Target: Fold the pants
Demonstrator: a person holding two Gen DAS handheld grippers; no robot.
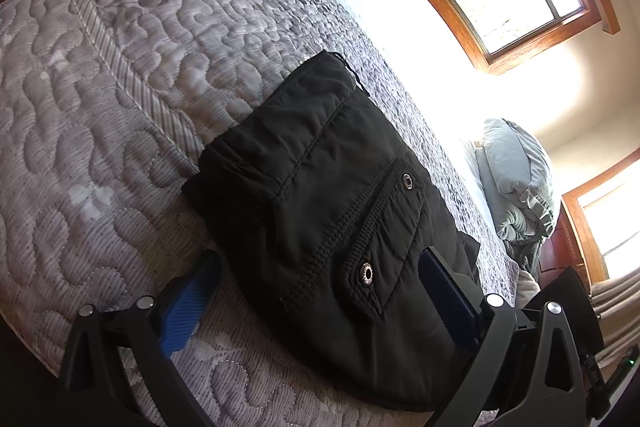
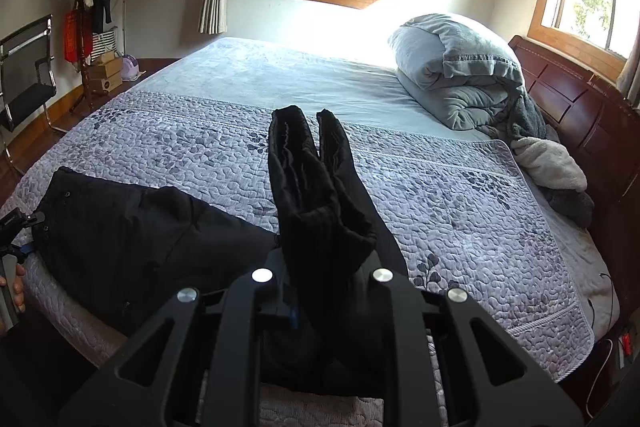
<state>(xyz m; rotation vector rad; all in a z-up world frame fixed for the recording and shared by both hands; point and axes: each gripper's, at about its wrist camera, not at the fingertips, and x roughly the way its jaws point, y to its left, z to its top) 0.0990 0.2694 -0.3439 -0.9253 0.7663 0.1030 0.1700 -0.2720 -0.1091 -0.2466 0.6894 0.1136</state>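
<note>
Lay lengthwise along bed (image 2: 460, 187) edge, pants (image 2: 132, 227) waist between spread left gripper (image 1: 320, 291), leg ends raised, clenched in nearer right gripper (image 2: 320, 279)

Quilted bedspread (image 2: 460, 203), rolled grey duvet (image 2: 456, 67) near dark wooden headboard (image 2: 580, 115), coat stand (image 2: 86, 7), black chair (image 2: 24, 75)

Left tongs (image 1: 316, 303) spread wide; right tongs (image 2: 320, 283) clamped tight.
</note>
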